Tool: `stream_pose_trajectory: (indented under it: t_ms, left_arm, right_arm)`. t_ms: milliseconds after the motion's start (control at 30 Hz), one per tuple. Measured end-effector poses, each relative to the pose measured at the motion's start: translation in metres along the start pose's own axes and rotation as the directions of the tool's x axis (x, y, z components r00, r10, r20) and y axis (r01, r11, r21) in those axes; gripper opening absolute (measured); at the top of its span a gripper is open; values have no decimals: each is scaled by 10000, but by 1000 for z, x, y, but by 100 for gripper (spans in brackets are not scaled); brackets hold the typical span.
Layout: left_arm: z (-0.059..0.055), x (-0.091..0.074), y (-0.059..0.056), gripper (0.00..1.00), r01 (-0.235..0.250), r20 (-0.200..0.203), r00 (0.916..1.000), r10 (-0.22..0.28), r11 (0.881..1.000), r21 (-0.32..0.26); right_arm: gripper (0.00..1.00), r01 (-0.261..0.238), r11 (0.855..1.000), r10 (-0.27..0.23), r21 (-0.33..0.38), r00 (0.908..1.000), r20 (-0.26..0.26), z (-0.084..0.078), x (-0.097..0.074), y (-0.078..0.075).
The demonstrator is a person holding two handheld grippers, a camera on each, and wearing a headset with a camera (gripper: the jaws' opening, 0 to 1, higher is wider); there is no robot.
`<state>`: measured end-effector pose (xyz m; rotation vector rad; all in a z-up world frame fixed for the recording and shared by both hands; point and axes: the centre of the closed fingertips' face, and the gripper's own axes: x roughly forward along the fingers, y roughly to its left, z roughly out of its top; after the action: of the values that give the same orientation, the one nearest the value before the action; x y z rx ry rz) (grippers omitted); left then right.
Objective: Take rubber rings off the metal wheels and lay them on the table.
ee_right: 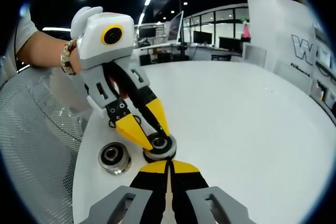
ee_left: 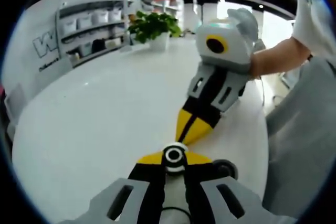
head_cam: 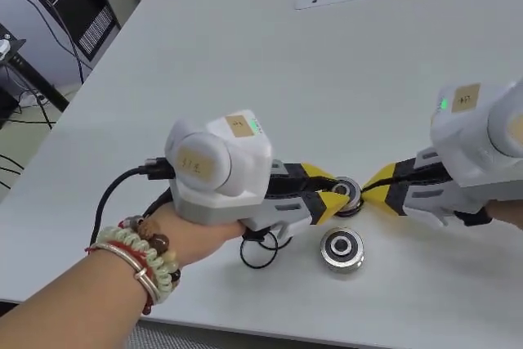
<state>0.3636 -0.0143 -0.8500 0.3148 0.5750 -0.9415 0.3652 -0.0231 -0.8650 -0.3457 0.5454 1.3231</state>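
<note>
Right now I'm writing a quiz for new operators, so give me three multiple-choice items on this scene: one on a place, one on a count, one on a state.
1. Where is the black rubber ring?
A. On the table, beneath the left gripper
B. On a shelf
C. In a box

2. How many metal wheels show?
A. One
B. Two
C. Five

3. The jaws of the right gripper are:
A. Wide open
B. Shut together
C. Spread around a cable

Answers:
1. A: the head view shows it lying there.
2. B: there is the held wheel and the free wheel.
3. B: its yellow tips meet in the right gripper view.
</note>
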Motion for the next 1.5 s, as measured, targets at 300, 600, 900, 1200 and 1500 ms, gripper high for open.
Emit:
stream_pose_trajectory:
  t_ms: [300, 600, 900, 1200, 1500]
  left_arm:
    - [0, 0, 0, 14, 3, 38, 10000, -3, 10000, 55]
    - [0, 0, 0, 14, 19, 85, 10000, -20, 10000, 54]
    - [0, 1, 0, 14, -5, 25, 10000, 5, 10000, 64]
    - [0, -1, 1, 13, -56, 1, 10000, 56, 10000, 73]
    - [0, -1, 0, 13, -19, -7, 10000, 19, 9999, 117]
  right_arm:
    - [0, -945, 8894, 512, 4473, 9928, 1080, -2, -2, -5]
    - [0, -2069, 7645, 1008, 6105, 9738, 2039, 7, -7, -4]
    - [0, -2580, 6760, 1274, 6902, 9635, 2354, 10, -7, -2]
    - [0, -3028, 6213, 1246, 7227, 9488, 2904, 15, -5, 1]
    - [0, -3221, 6039, 1279, 7290, 9420, 3103, 18, -4, 3]
